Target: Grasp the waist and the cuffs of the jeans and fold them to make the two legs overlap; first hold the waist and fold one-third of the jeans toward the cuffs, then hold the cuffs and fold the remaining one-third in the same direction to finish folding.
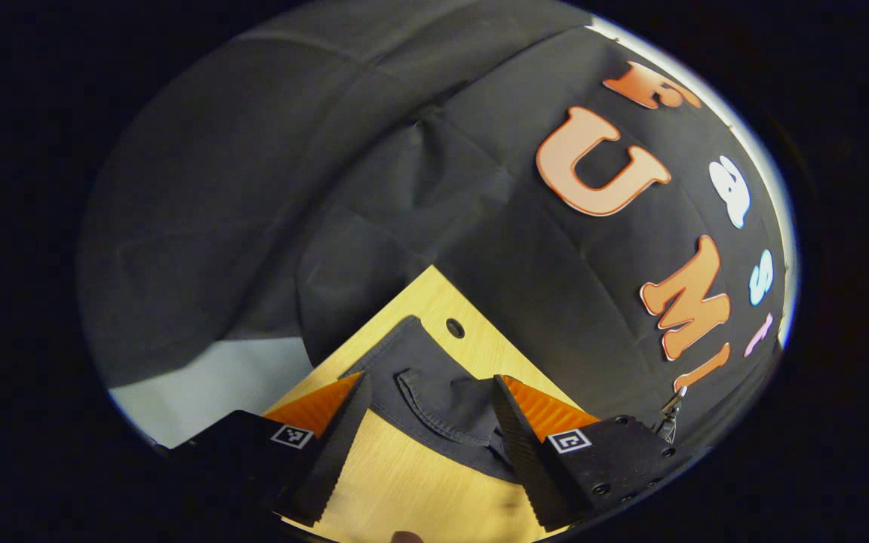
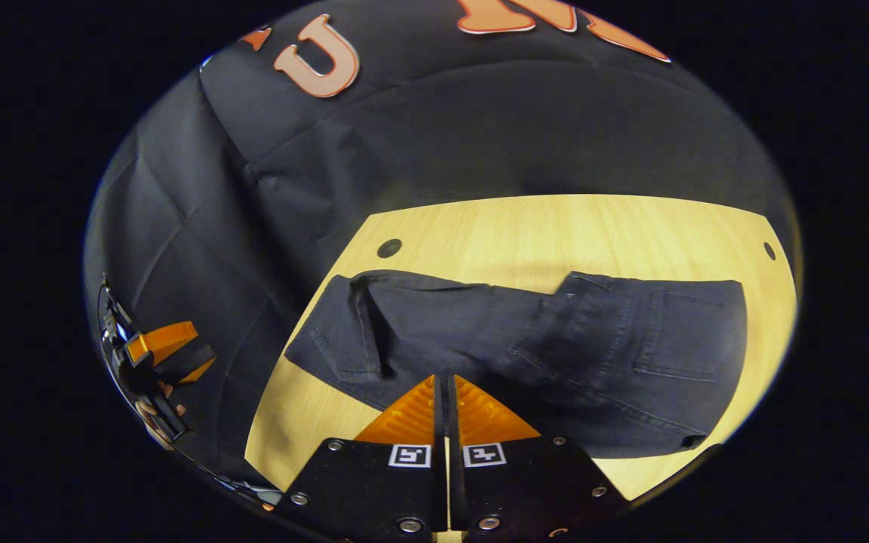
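Jeans lie across the wooden table at the centre of the right gripper view, dark denim bunched into a long bundle, the waist with its back pocket at right, a cuff end turned over at left. The right gripper sits at the bottom of that frame with its fingers pressed together, nothing visibly between them, just at the near edge of the cloth. In the left gripper view the left gripper stands wide apart at the bottom, framing the cuff end. Denim like this looks heavy and limp yet thick at the seams; the waistband and hemmed cuffs seem the firmest places to pinch, and loose layers may slide.
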{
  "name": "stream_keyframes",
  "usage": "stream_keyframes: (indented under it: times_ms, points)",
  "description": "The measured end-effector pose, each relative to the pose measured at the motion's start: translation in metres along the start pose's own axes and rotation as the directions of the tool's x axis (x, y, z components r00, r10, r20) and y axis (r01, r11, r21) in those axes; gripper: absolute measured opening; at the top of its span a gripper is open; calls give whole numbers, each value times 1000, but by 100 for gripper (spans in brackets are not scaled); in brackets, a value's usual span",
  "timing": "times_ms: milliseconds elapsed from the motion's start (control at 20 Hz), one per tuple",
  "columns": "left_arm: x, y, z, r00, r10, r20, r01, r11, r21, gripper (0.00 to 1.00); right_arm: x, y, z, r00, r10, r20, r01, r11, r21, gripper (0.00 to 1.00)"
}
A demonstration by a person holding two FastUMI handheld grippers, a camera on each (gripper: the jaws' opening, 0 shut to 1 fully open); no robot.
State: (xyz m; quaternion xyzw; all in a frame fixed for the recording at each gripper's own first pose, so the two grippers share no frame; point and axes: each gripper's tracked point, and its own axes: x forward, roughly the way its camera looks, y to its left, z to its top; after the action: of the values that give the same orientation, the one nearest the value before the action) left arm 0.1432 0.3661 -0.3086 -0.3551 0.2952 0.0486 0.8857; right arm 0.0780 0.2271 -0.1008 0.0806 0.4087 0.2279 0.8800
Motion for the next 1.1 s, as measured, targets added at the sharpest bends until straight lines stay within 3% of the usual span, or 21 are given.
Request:
stream_keyframes:
  times_ms: [100,250,550,600,700,800,1100]
  points:
    - [11,7,-4,1000,-7,-6,7,1000,-7,97,1,-1,-1,1000,-4,23,3,999,41,1]
    - [28,20,-9,998,41,-46,-42,999,-18,96,-1,1,0,998,21,53,-26,995,92,1]
    - [36,17,-16,998,28,-56,-29,999,-26,96,-3,2,2,995,10,94,-24,988,153,1]
    - [36,15,-14,998,27,-54,-29,999,-27,96,2,-6,6,993,-16,119,-3,988,154,1]
    - [39,18,-15,998,29,-59,-32,999,-38,96,-5,-17,18,973,-122,194,108,991,78,1]
    - [48,26,-14,997,34,-65,-38,998,-54,96,-16,-9,24,977,-57,204,42,996,78,1]
    - [97,58,-25,991,66,-118,-82,987,-141,96,-42,-35,28,968,-103,230,49,973,226,1]
